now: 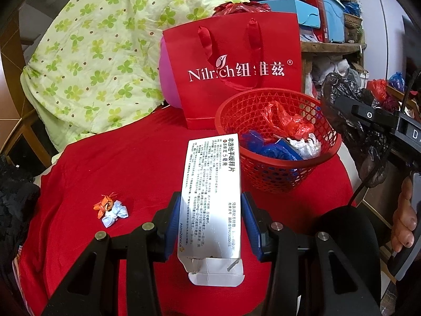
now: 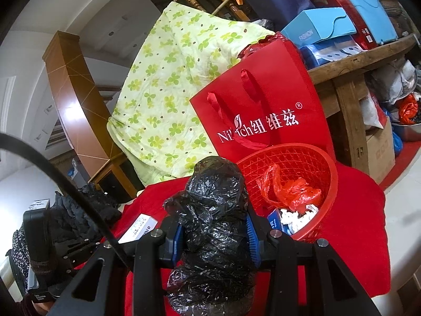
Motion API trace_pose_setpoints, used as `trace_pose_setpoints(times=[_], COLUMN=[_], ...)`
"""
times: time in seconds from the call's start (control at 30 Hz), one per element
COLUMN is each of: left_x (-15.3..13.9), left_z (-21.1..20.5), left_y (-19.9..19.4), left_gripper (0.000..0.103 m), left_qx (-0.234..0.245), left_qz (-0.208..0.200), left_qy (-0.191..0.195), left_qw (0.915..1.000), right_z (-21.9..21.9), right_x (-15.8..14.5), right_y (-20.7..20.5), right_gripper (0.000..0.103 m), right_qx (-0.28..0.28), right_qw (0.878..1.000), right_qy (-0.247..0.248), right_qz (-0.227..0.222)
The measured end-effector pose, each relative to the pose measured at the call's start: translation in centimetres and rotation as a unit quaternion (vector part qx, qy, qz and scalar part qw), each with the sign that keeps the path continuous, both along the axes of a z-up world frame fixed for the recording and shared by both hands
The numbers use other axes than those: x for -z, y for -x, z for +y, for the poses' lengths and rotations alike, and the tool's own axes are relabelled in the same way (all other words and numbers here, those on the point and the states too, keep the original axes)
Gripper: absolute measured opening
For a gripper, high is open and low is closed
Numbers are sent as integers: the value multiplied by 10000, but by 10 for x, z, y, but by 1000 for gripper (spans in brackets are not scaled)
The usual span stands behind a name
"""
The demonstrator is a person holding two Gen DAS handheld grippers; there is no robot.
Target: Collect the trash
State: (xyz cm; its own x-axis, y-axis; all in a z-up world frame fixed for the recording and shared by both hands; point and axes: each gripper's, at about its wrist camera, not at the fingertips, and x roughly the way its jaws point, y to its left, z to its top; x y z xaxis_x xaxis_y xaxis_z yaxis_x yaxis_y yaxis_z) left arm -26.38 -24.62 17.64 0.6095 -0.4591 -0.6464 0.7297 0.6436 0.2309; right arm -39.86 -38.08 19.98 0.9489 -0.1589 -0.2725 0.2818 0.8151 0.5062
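Left gripper [image 1: 210,221] clamped on silver medicine box [image 1: 210,189], red basket [image 1: 279,142] ahead to its right, crumpled wrappers [image 1: 111,210] on red cloth [image 1: 126,163] to its left. Right gripper [image 2: 214,233] pinching black plastic bag [image 2: 213,226], basket just ahead.

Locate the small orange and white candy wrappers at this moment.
In the left wrist view, the candy wrappers lie on the red cloth, lower left, apart from the medicine box and the red basket.

Black left claw [image 1: 210,218], blue ribbed pads [image 1: 172,226], silver screws, black cable [image 2: 79,192]
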Motion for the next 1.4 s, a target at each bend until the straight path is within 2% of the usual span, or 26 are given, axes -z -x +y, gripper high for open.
trace_pose_setpoints(times=[1.4], left_x=[16], left_z=[-19], left_y=[9], left_gripper=[47], left_qx=[277], left_qz=[272], left_qy=[-123], left_qw=[9992], right_z=[-24], right_x=[14], right_y=[19], right_gripper=[43], right_qx=[447], right_qw=[9988], right_qy=[-186], right_qz=[71])
